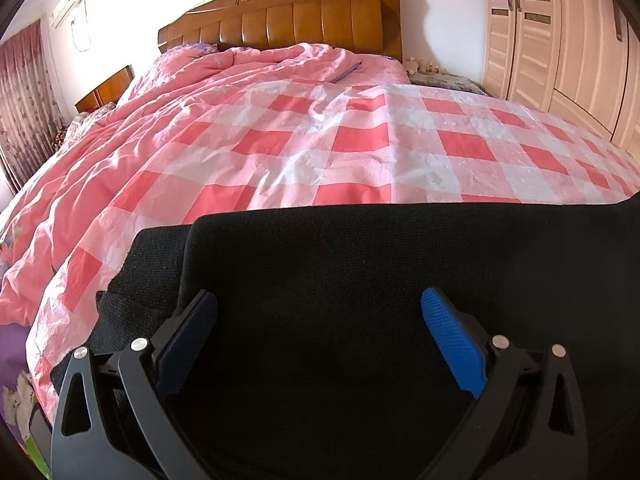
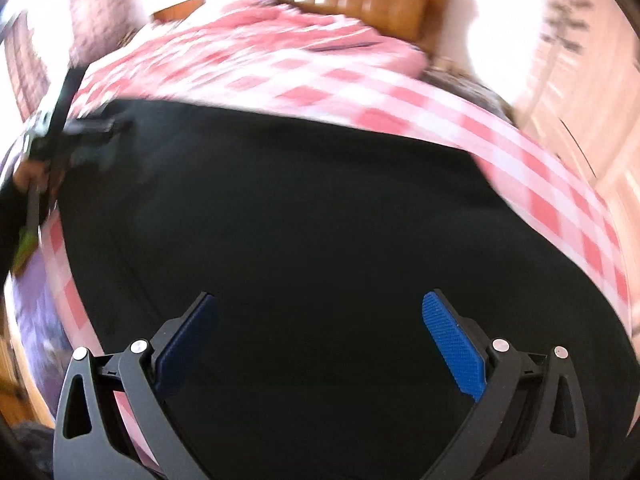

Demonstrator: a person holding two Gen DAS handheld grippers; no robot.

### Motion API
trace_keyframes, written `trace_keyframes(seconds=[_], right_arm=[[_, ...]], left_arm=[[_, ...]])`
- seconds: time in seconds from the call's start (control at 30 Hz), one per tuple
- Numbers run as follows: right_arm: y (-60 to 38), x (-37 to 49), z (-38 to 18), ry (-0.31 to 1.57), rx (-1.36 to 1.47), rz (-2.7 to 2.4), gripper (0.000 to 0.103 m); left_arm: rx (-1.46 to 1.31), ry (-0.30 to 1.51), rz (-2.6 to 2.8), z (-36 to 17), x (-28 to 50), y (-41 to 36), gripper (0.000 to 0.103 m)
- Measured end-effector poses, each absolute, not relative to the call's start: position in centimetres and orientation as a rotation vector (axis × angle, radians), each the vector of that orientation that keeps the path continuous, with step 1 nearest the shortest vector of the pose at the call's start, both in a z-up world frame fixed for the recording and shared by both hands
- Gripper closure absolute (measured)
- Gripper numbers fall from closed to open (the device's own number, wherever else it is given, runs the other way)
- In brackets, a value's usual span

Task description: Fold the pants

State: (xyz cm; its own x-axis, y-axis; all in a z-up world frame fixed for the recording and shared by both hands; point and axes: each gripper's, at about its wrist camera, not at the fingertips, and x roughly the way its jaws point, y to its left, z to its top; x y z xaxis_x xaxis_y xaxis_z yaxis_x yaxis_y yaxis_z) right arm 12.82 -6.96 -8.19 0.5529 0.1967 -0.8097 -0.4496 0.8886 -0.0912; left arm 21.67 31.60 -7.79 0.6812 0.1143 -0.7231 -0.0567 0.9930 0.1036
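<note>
Black pants [image 1: 360, 264] lie flat on the red-and-white checked cloth [image 1: 360, 140] near the bed's front edge, with a folded layer edge showing at their left end. My left gripper [image 1: 320, 308] hovers just over them, open, blue pads spread wide with only fabric beneath. The right wrist view is motion-blurred: the same black pants [image 2: 280, 208] fill it, and my right gripper [image 2: 320, 312] is open above them, holding nothing. At that view's left edge the left gripper [image 2: 96, 128] rests at the pants' far corner, held by a hand [image 2: 28, 176].
A rumpled pink quilt [image 1: 180, 92] covers the bed's back and left. A wooden headboard [image 1: 300, 16] stands behind it, with a nightstand [image 1: 106, 88] at the left, curtains [image 1: 24, 100] beyond, and a wardrobe [image 1: 560, 40] at the right.
</note>
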Motion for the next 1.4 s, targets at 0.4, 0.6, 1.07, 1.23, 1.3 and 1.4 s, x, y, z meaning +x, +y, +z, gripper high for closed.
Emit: trace_keyframes(seconds=[0.4,0.6,1.07,1.23,1.3,1.4], right_arm=[[-6.9,12.8,-7.4,0.937,-0.268,0.345,0.004],[0.5,15.4,-5.0,0.853,-0.303,0.546,0.004],[4.4,25.1,-9.7,0.898,-0.308,0.559,0.004],[4.7,25.2,-9.6,0.894,-0.317,0.552,0.004],[4.7,25.2,-9.6,0.891,-0.32,0.548,0.004],[4.7,25.1,-9.6,0.885,-0.327,0.539,0.004]], left_arm=[[0.079,0.803,0.132,-6.8,20.8,31.3,0.002],[-0.04,0.738,-0.029,-1.7,17.3,27.8,0.002],[-0.012,0.834,-0.127,-6.6,17.4,24.0,0.002],[-0.448,0.642,-0.116,-3.4,11.2,32.4,0.002],[-0.647,0.598,-0.07,-3.4,8.6,37.7,0.002],[-0.765,0.608,0.037,-4.5,6.1,43.9,0.002]])
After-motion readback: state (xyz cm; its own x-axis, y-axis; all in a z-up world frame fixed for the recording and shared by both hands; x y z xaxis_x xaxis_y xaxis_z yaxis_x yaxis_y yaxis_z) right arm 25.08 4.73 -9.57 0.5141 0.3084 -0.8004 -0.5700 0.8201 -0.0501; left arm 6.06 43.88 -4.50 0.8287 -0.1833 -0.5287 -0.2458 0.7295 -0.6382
